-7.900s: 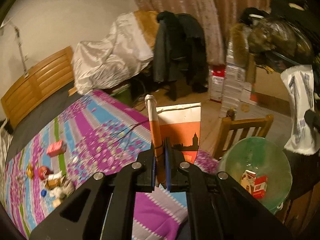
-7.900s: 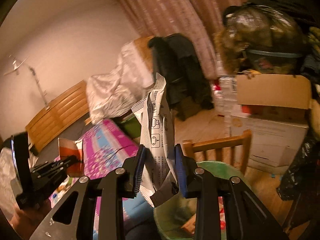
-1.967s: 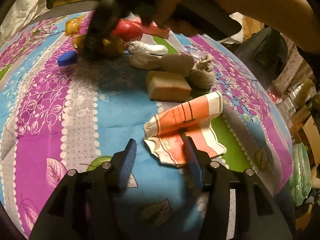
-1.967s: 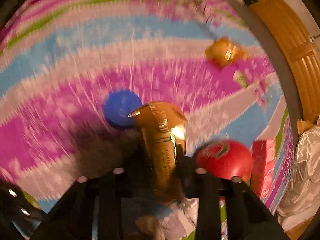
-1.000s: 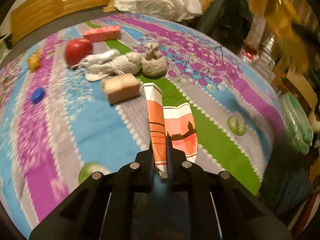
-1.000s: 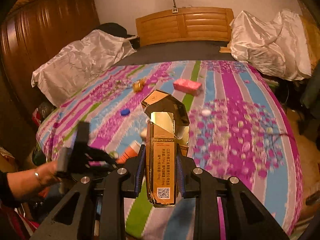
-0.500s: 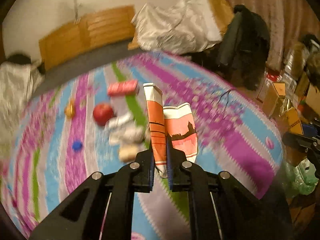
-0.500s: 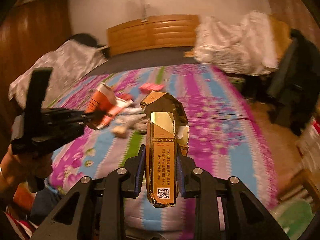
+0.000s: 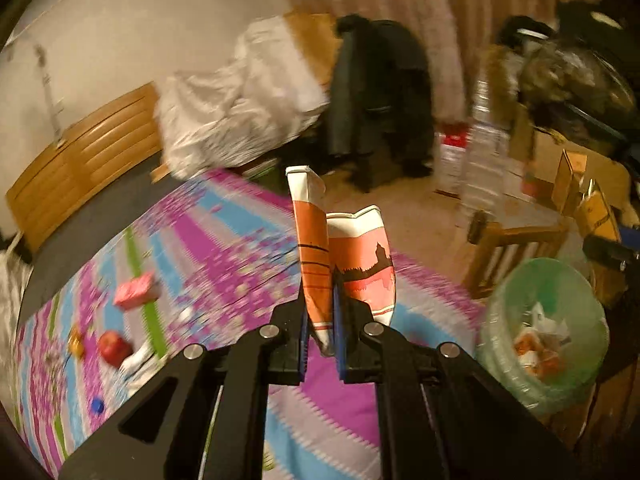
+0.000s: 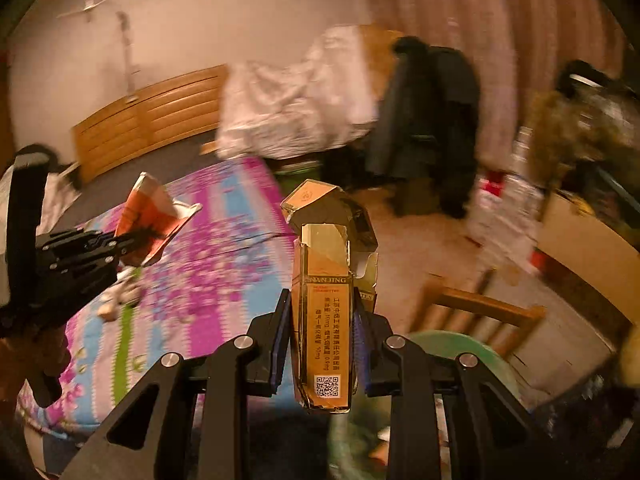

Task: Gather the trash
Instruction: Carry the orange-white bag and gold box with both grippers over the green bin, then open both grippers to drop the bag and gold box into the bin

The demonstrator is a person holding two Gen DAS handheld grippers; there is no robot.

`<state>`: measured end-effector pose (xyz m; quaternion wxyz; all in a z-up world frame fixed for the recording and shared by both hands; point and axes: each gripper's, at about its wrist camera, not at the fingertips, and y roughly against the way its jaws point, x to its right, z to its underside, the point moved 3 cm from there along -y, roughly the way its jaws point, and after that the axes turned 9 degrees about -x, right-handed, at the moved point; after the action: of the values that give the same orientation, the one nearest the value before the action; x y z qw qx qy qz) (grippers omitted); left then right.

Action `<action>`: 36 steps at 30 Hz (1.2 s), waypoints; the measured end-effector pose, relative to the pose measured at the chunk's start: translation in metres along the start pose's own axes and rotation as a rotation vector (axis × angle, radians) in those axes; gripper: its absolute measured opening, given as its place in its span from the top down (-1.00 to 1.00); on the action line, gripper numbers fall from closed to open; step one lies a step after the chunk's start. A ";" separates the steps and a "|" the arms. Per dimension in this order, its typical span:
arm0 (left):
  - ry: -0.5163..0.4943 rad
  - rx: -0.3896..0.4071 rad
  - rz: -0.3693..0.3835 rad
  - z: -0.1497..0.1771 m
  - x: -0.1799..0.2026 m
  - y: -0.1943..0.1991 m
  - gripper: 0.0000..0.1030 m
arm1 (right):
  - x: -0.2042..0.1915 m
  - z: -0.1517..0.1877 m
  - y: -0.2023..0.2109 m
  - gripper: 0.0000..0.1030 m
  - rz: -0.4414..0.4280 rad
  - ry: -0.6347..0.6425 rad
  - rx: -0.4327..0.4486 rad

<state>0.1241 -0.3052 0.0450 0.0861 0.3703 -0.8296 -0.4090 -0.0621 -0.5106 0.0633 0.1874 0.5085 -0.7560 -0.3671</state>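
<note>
Left wrist view, L to R: on the striped purple/blue/green floral bedspread (image 9: 224, 256) lie a red apple (image 9: 114, 347), a small blue cap (image 9: 97, 405) and a pink rectangular pack (image 9: 135, 290), all well apart from the left gripper (image 9: 320, 336). That gripper is clenched on a flattened orange-and-white paper carton w/ a dark skyline print (image 9: 344, 264), held upright above the bed's near edge. Further R, a round green-lined trash bin (image 9: 548, 332) w/ wrappers already inside sits just beside a wooden chair (image 9: 516, 244), off the bed. Right wrist view, L to R: the left gripper shows at the frame's L edge w/ the same carton sticking up, a bit of a hand below it. Centre: right gripper (image 10: 320, 344) grasps a gold-and-orange crumpled cigarette box w/ its lid flipped open (image 10: 326, 312), upright between the pads, QR code at the bottom. The bin's green rim sits just below-R of the box.
</note>
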 end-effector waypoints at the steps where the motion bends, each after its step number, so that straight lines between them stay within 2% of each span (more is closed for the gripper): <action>1: -0.022 0.003 0.009 -0.004 0.011 -0.002 0.83 | 0.013 0.003 0.003 0.44 0.020 -0.018 0.000; 9: -0.165 0.008 0.088 -0.029 0.093 -0.018 0.83 | 0.102 0.033 0.028 0.43 0.175 -0.142 -0.016; 15: -0.253 0.001 0.118 -0.032 0.140 -0.028 0.83 | 0.145 0.051 0.038 0.43 0.248 -0.217 -0.036; 24: -0.349 -0.036 0.145 -0.025 0.191 -0.045 0.83 | 0.170 0.078 0.021 0.42 0.202 -0.319 -0.087; 36: -0.415 -0.076 0.155 -0.011 0.219 -0.057 0.83 | 0.186 0.108 0.003 0.42 0.149 -0.413 -0.139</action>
<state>0.0043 -0.4843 -0.0256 -0.0417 0.2099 -0.8394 -0.4996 -0.2116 -0.6388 -0.0220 0.0898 0.3512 -0.7868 -0.4995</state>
